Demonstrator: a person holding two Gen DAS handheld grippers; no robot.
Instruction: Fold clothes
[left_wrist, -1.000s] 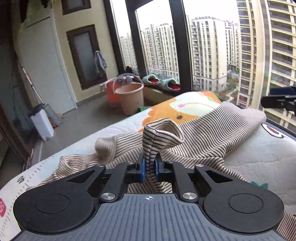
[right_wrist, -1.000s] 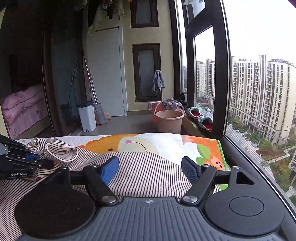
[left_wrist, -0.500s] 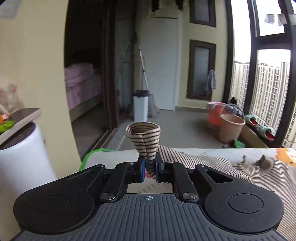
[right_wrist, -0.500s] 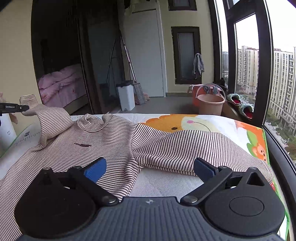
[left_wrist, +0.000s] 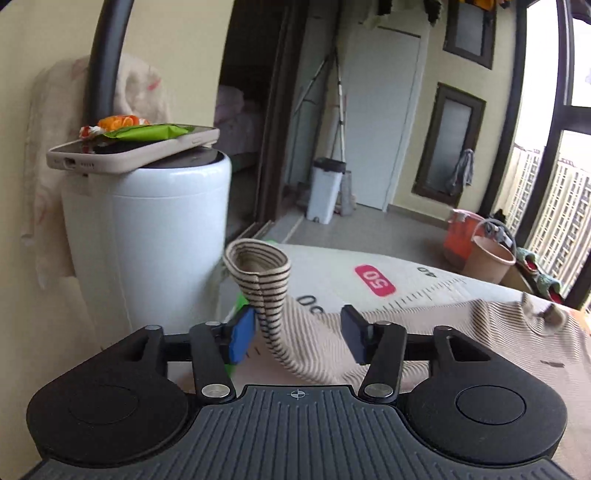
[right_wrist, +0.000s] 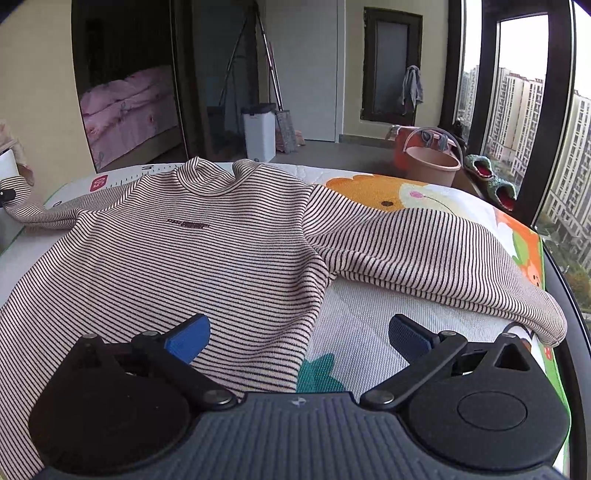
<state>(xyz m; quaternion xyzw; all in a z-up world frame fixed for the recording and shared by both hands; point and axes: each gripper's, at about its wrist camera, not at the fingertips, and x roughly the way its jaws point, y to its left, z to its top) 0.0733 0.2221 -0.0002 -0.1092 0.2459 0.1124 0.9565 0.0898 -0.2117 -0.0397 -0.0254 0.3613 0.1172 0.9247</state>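
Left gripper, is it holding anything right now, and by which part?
Nothing. The left gripper is open; the cuff of the beige black-striped long-sleeved shirt stands loose between its blue pads, touching at most one.

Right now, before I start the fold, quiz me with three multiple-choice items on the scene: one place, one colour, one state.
1. Where is the beige phone?
A on the white cylindrical bin
B on the mat
C on the floor

2. What colour are the beige long-sleeved shirt's stripes?
A red
B dark
C green

3. How is the left gripper?
A shut on the cuff
B out of view
C open around the striped cuff

Key: A, the phone overhangs the bin's top; B, thin dark lines cross the beige; C, both pads stand apart from the cuff.
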